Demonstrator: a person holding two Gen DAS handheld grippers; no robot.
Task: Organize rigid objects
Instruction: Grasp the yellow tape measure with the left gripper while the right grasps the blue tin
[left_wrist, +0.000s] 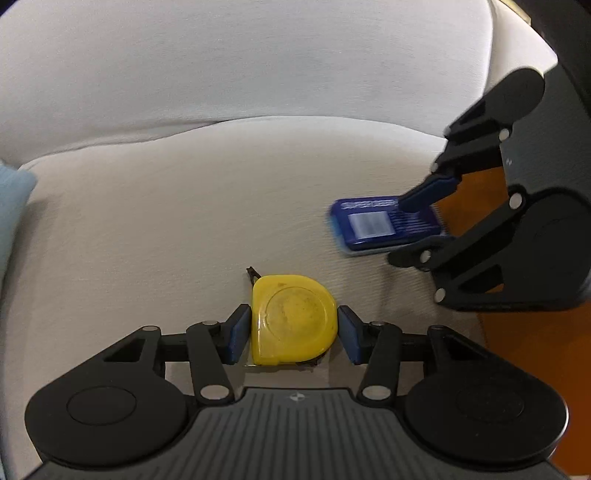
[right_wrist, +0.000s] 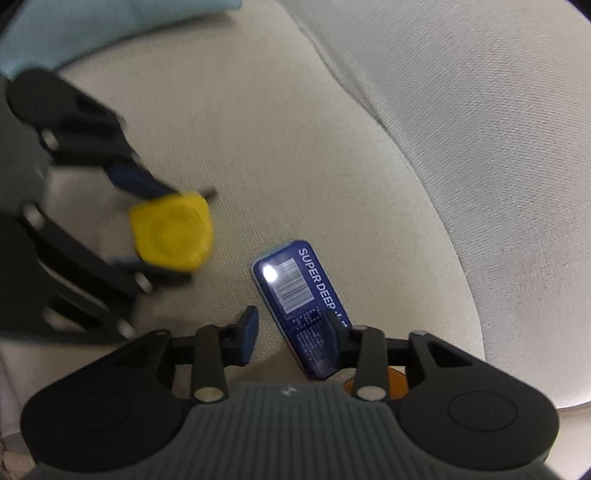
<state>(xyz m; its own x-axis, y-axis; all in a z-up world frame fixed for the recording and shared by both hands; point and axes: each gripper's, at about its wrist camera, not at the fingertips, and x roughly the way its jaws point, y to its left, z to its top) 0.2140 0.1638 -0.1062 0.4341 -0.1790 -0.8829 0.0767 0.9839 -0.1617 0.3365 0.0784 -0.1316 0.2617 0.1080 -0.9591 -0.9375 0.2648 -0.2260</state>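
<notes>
A yellow tape measure (left_wrist: 291, 319) lies on the beige sofa seat between my left gripper's blue pads; the left gripper (left_wrist: 293, 332) is shut on it. It also shows blurred in the right wrist view (right_wrist: 171, 232), with the left gripper (right_wrist: 147, 225) around it. A flat blue box (right_wrist: 304, 302) labelled SUPER DEEP lies on the seat near the front edge. My right gripper (right_wrist: 293, 332) is open around its near end, the right pad over the box and the left pad apart from it. In the left wrist view the blue box (left_wrist: 384, 225) sits between the right gripper's fingers (left_wrist: 428, 221).
The sofa seat cushion (left_wrist: 184, 221) and back cushion (left_wrist: 258, 66) fill the view. A light blue cushion (left_wrist: 11, 206) lies at the left edge, also in the right wrist view (right_wrist: 74, 26). An orange floor (left_wrist: 524, 350) shows past the seat's front edge.
</notes>
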